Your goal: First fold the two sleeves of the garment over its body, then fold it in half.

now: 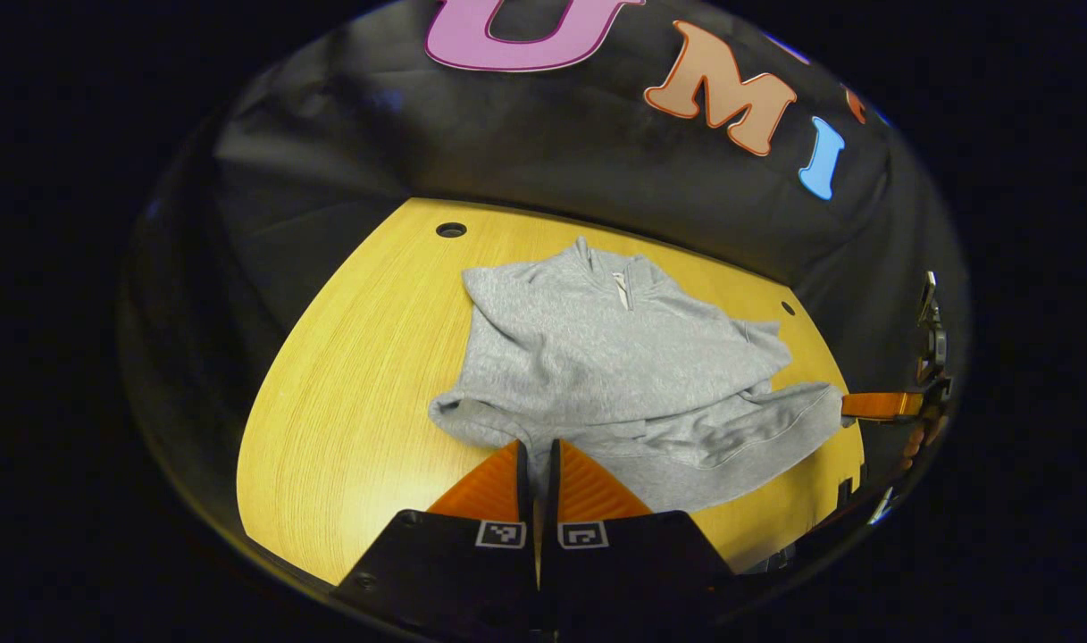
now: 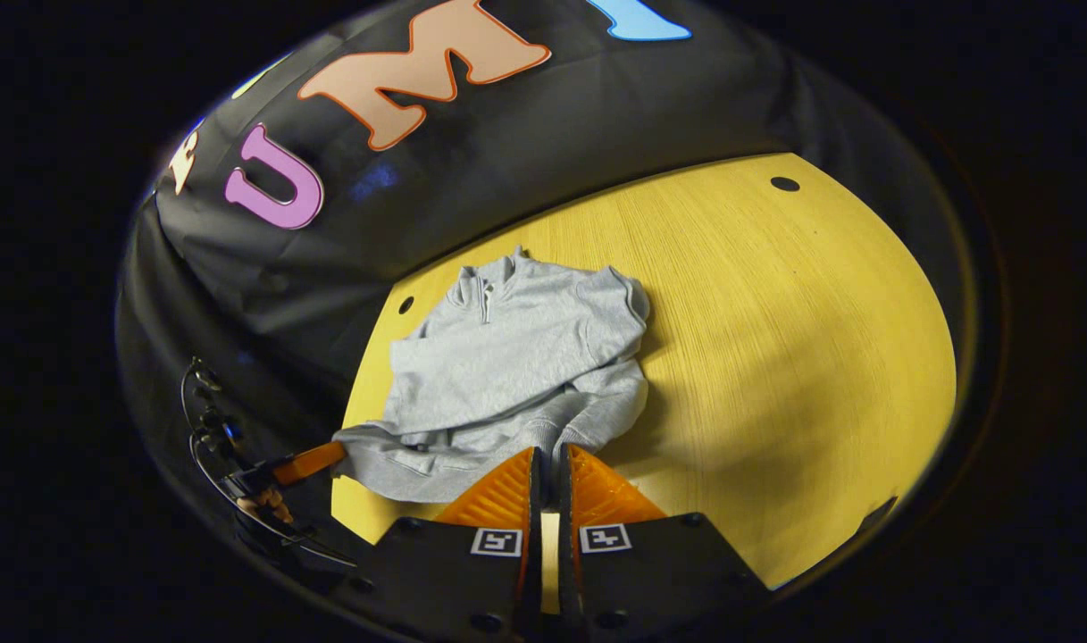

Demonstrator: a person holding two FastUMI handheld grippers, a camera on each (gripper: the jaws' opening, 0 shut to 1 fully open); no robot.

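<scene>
Left gripper view gives me the grey sweatshirt (image 1: 614,357) on the wooden table (image 1: 355,402), sleeves folded across it; my left gripper (image 1: 536,451) pinches its near hem, and my right gripper (image 2: 547,457) likewise.

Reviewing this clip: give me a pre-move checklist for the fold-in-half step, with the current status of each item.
1. Sleeves folded over the body: ok. Both lie across the grey sweatshirt, none spread on the table.
2. Left tongs gripping the near hem: ok, the fingers look closed with fabric at their tips.
3. Right tongs gripping the near hem: ok, closed at the hem.
4. Both grips on the same edge: ok, the right tongs hold the corner opposite the left.
5. Fabric flat: not ok, the lower part is bunched and wrinkled.
6. Landing area at the collar: ok, the far part of the sweatshirt lies uncovered.
</scene>
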